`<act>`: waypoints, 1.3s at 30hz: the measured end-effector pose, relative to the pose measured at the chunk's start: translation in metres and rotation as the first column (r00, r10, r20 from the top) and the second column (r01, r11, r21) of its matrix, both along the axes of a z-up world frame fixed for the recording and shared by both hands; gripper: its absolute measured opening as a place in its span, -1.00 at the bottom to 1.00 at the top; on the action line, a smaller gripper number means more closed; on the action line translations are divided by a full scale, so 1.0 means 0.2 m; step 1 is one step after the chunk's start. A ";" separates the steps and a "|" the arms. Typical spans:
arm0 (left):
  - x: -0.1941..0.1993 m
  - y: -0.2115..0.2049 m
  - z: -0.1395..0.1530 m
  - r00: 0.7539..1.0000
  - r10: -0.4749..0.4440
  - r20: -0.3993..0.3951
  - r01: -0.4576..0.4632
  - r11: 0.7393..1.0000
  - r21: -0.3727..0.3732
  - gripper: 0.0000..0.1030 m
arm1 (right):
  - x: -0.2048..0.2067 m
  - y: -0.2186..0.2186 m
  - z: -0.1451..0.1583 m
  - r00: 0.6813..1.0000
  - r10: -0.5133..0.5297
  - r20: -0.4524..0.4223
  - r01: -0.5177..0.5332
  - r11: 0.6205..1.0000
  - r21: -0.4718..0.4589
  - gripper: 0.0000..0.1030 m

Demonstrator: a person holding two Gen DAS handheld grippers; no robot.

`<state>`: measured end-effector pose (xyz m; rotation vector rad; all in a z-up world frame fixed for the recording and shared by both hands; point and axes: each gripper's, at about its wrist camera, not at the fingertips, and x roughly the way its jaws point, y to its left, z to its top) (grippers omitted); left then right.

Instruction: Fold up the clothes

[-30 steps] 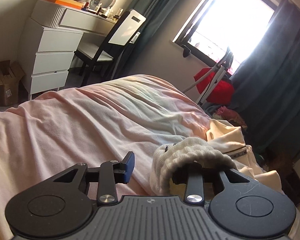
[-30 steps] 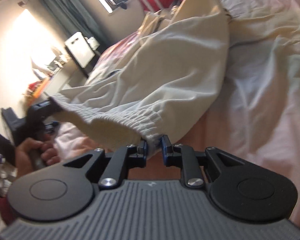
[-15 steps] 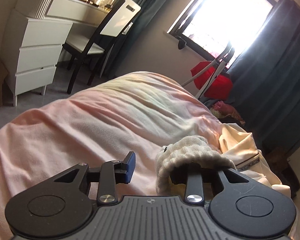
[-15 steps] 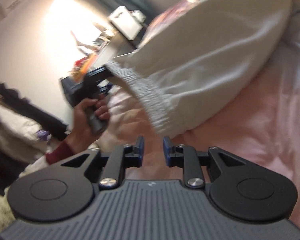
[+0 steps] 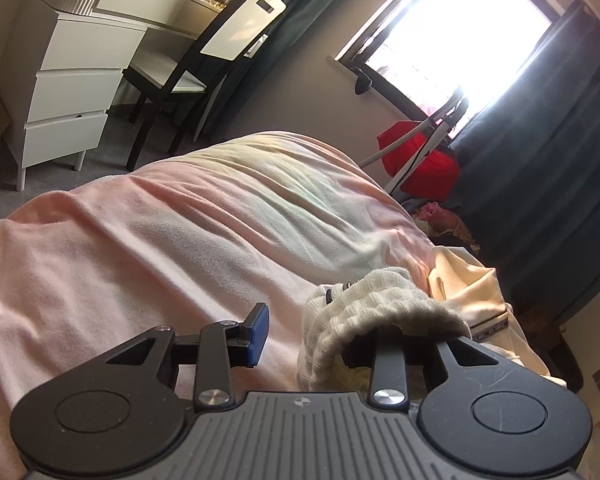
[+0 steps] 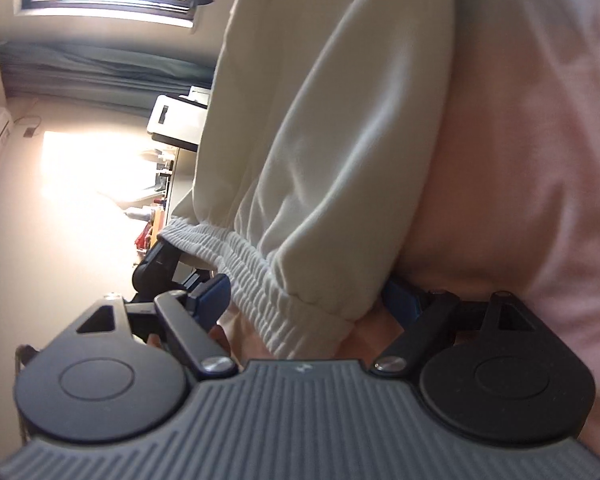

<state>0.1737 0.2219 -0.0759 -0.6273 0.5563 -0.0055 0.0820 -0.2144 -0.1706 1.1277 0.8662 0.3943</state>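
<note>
Left gripper (image 5: 320,332): jaws part-open, elastic waistband (image 5: 380,312) draped over its right finger. Right gripper (image 6: 312,300): jaws opening wide, cream trousers (image 6: 320,120) between them, lying on the pink bed (image 6: 540,160).

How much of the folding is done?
Hardly any looks done. The cream pants lie bunched on the pink bed, with no neat fold visible. The left hand-held gripper has the waistband draped over one finger. The right hand-held gripper's jaws are opening around it. Smoothing and folding remain.
</note>
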 end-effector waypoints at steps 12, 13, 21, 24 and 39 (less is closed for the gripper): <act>-0.15 0.05 0.07 0.987 -0.059 -0.152 0.077 0.991 0.113 0.46 | -0.05 -0.01 0.13 0.994 -0.037 0.101 0.039 0.999 -0.011 -0.55; -0.19 0.07 0.07 0.984 -0.067 -0.164 0.083 0.992 0.092 0.46 | -0.05 -0.01 0.15 0.993 -0.037 0.116 0.041 0.999 -0.032 -0.55; -0.33 0.17 0.14 0.997 -0.057 -0.055 0.048 0.987 -0.153 0.75 | -0.03 0.03 0.16 0.997 -0.024 0.067 0.034 0.988 -0.147 -0.56; -0.33 0.18 0.14 0.999 -0.043 -0.018 0.039 0.981 -0.188 0.78 | -0.05 0.02 0.14 0.998 -0.024 0.059 0.032 0.989 -0.145 -0.56; -0.21 -0.01 0.09 0.980 -0.196 -0.029 0.196 0.981 -0.011 0.75 | -0.11 -0.01 0.10 0.999 -0.023 0.047 0.031 0.984 -0.175 -0.54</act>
